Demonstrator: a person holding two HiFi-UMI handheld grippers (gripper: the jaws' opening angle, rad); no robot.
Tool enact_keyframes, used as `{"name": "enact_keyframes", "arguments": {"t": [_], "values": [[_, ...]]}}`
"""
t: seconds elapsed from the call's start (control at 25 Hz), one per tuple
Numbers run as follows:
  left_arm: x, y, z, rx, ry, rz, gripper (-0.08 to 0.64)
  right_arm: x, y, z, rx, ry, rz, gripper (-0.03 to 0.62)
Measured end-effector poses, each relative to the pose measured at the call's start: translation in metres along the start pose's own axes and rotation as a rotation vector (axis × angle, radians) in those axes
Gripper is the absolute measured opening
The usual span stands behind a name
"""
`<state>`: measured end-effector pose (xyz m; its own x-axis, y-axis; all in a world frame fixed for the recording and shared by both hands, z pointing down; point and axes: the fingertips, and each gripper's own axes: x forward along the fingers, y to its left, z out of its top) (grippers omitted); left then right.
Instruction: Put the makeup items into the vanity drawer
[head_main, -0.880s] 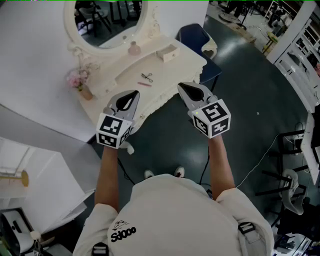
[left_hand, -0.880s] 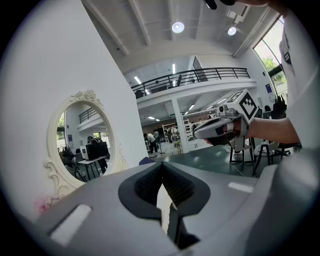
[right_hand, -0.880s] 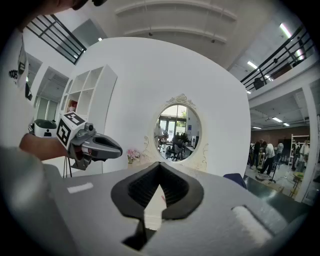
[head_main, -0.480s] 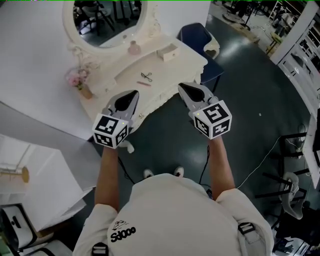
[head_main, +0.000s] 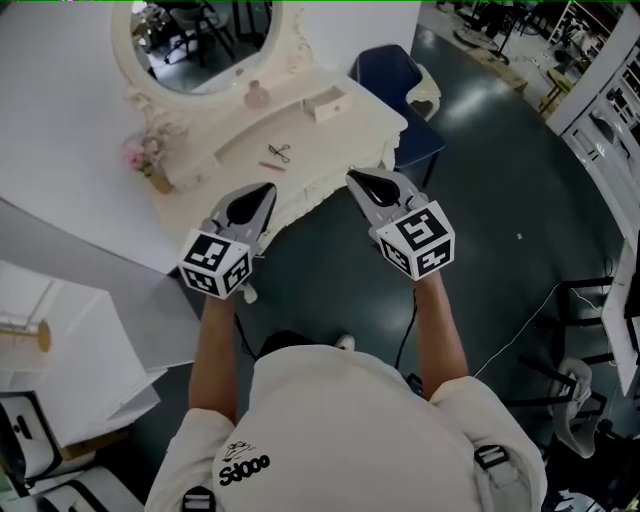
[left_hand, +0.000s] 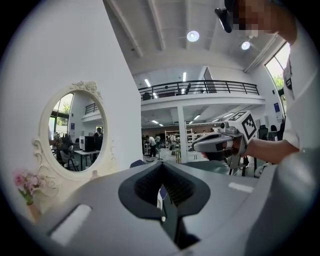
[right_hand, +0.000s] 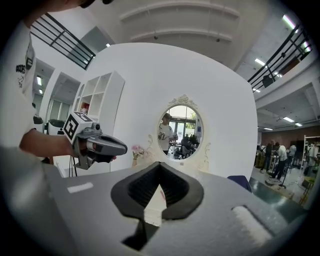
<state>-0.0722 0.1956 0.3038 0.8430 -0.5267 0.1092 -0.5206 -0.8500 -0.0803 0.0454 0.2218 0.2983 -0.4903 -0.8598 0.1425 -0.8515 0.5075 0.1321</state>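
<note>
A cream vanity table (head_main: 352, 128) with an oval mirror (head_main: 196, 42) stands ahead of me. On its top lie a small dark eyelash curler (head_main: 279, 152) and a thin pink stick (head_main: 270, 166). A pink perfume bottle (head_main: 257, 95) and a small drawer box (head_main: 328, 103) stand further back. My left gripper (head_main: 266, 189) hovers level in front of the table's near edge, shut and empty. My right gripper (head_main: 354, 177) is held beside it, shut with nothing between its jaws. Neither touches the table. The mirror (right_hand: 180, 131) also shows in the right gripper view.
A vase of pink flowers (head_main: 142, 162) stands at the table's left end. A blue chair (head_main: 395, 75) sits behind the table on the right. White panels (head_main: 70, 150) rise at the left. Dark floor (head_main: 500, 200) spreads out to the right, with stands and cables (head_main: 590, 300) at its far edge.
The person has taken a step, so one shoe is now hidden under the body. The vanity has slid slightly left in the head view. Both grippers stay shut and side by side.
</note>
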Motion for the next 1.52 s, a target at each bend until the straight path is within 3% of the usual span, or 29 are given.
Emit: {"name": "enact_keyframes", "arguments": {"t": [0.16, 0.56, 0.8, 0.96, 1.28, 1.52], "values": [[0.013, -0.006, -0.002, -0.018, 0.010, 0.038, 0.018, -0.008, -0.015, -0.012, 0.014, 0.019, 0.010, 0.003], [0.048, 0.024, -0.010, 0.071, 0.048, 0.072, 0.018, 0.023, -0.050, -0.023, 0.057, 0.018, -0.001, 0.003], [0.084, 0.082, -0.025, -0.005, 0.015, 0.087, 0.018, 0.078, -0.074, -0.029, 0.040, 0.055, 0.011, 0.003], [0.100, 0.131, -0.030, -0.004, 0.024, 0.102, 0.018, 0.127, -0.086, -0.026, 0.024, 0.082, 0.038, 0.003], [0.114, 0.225, -0.055, -0.018, 0.083, 0.139, 0.018, 0.223, -0.092, -0.034, -0.012, 0.152, 0.095, 0.004], [0.121, 0.282, -0.098, -0.068, 0.138, 0.147, 0.018, 0.294, -0.089, -0.070, -0.021, 0.252, 0.127, 0.005]]}}
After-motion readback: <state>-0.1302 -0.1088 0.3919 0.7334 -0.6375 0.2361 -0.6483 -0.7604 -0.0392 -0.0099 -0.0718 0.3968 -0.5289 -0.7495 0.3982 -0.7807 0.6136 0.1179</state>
